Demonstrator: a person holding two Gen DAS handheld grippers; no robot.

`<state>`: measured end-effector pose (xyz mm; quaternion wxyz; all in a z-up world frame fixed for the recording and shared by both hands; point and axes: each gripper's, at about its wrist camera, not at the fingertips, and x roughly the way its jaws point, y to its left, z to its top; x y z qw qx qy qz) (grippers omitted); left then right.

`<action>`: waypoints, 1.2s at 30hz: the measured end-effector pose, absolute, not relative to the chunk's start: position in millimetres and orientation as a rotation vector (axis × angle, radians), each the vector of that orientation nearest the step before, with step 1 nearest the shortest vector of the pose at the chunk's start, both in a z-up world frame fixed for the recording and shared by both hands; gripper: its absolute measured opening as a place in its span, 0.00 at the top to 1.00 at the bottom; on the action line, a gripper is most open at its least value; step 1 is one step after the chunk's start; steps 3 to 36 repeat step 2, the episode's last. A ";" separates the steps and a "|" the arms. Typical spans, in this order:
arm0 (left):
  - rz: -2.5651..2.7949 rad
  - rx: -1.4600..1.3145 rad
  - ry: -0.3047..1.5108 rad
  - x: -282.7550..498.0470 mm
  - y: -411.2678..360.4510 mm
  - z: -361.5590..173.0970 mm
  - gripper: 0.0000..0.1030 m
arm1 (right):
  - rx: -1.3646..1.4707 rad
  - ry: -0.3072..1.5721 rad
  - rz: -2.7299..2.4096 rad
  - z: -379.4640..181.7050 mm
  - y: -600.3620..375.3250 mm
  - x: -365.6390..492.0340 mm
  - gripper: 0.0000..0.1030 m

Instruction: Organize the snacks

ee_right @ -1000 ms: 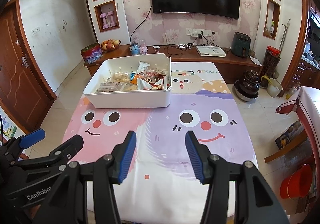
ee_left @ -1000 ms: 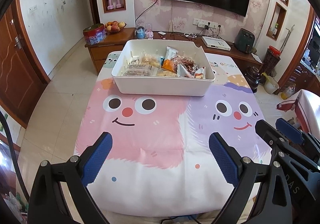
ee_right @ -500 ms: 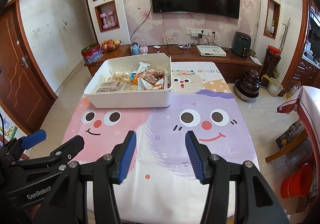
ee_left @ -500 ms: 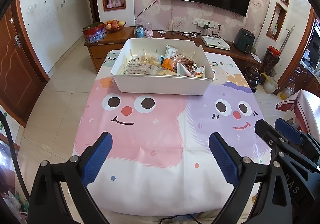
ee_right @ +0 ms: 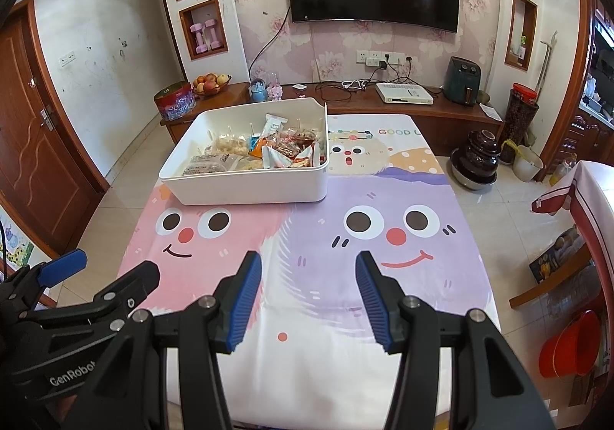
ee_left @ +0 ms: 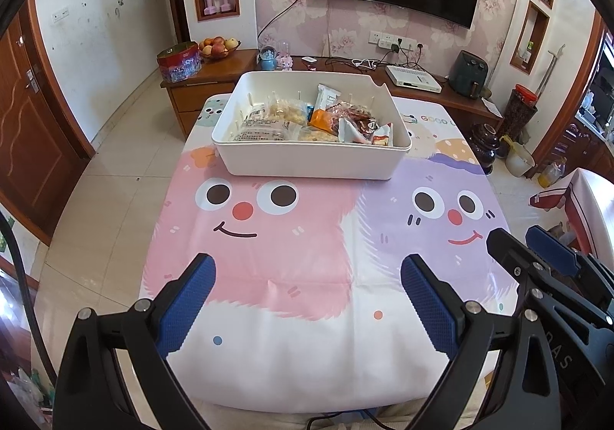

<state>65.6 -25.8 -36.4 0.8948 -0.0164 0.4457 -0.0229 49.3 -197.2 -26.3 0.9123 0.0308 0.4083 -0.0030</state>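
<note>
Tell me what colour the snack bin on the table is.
White. The snack bin shows best in the left wrist view, filled with mixed packets.

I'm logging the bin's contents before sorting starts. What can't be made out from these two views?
- Snacks low in the white bin: its near wall hides them in the left wrist view.
- Print on the snack packets: too small to read in the right wrist view.
- Tablecloth lettering: "GOOD" is followed by more text cut off at its far edge.
- Near table edge: covered by the left gripper and right gripper.
</note>
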 end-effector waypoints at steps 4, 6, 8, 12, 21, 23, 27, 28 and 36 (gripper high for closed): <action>-0.047 -0.033 0.926 64.4 -26.5 -38.8 0.06 | 0.063 0.842 -0.007 -26.2 -197.2 49.4 0.50; -0.047 -0.033 0.926 64.4 -26.5 -38.8 0.06 | 0.063 0.842 -0.007 -26.2 -197.2 49.4 0.50; -0.047 -0.033 0.926 64.4 -26.5 -38.8 0.06 | 0.063 0.842 -0.007 -26.2 -197.2 49.4 0.50; -0.047 -0.033 0.926 64.4 -26.5 -38.8 0.06 | 0.063 0.842 -0.007 -26.2 -197.2 49.4 0.50; -0.047 -0.033 0.926 64.4 -26.5 -38.8 0.06 | 0.063 0.842 -0.007 -26.2 -197.2 49.4 0.50; -0.047 -0.033 0.926 64.4 -26.5 -38.8 0.06 | 0.063 0.842 -0.007 -26.2 -197.2 49.4 0.50; -0.047 -0.033 0.926 64.4 -26.5 -38.8 0.06 | 0.063 0.842 -0.007 -26.2 -197.2 49.4 0.50; -0.047 -0.033 0.926 64.4 -26.5 -38.8 0.06 | 0.063 0.842 -0.007 -26.2 -197.2 49.4 0.50; -0.047 -0.033 0.926 64.4 -26.5 -38.8 0.06 | 0.063 0.842 -0.007 -26.2 -197.2 49.4 0.50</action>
